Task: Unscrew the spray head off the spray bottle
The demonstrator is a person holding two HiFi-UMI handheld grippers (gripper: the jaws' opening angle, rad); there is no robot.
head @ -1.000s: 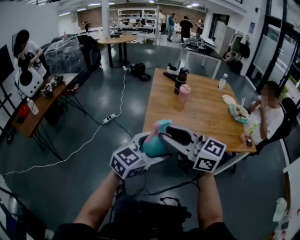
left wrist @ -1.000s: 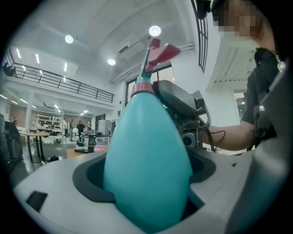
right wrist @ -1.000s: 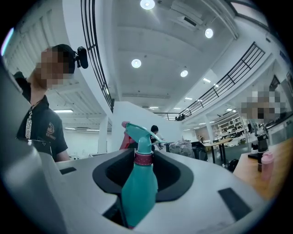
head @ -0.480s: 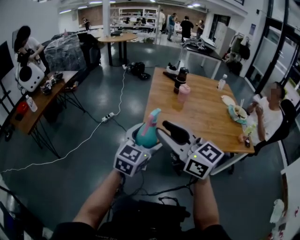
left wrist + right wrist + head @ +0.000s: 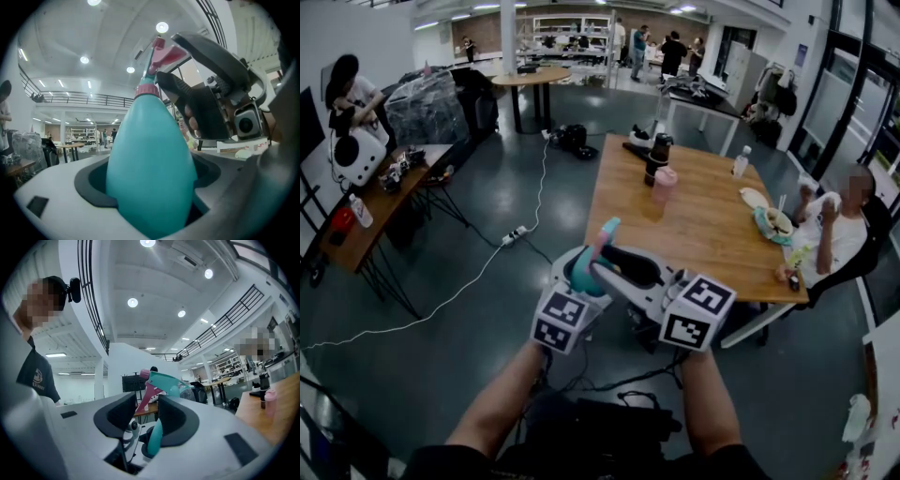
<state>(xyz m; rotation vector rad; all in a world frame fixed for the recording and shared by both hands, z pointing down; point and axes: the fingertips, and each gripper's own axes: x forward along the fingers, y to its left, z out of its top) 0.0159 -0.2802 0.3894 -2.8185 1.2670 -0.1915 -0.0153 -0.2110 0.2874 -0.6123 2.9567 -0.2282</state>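
A teal spray bottle (image 5: 579, 277) with a teal and pink spray head (image 5: 606, 231) is held in the air in front of me. My left gripper (image 5: 578, 283) is shut on the bottle's body (image 5: 150, 173), which fills the gap between its jaws. My right gripper (image 5: 611, 263) reaches in from the right at the level of the neck, jaws apart. In the left gripper view one of its dark fingers (image 5: 197, 108) stands beside the neck, below the pink trigger (image 5: 164, 52). In the right gripper view the spray head (image 5: 164, 380) shows beyond the gap of the right gripper (image 5: 146, 416), not pressed.
A long wooden table (image 5: 703, 234) stands ahead on the right with a pink cup (image 5: 662, 186), a dark bottle (image 5: 655, 157) and dishes. A person (image 5: 836, 234) sits at its right side. A cable and power strip (image 5: 517, 236) lie on the floor. A cluttered desk (image 5: 380, 211) runs along the left.
The right gripper came off the spray head, drew back to the right with wider jaws, then moved in again toward the neck. The bottle went from tilted to nearly upright.
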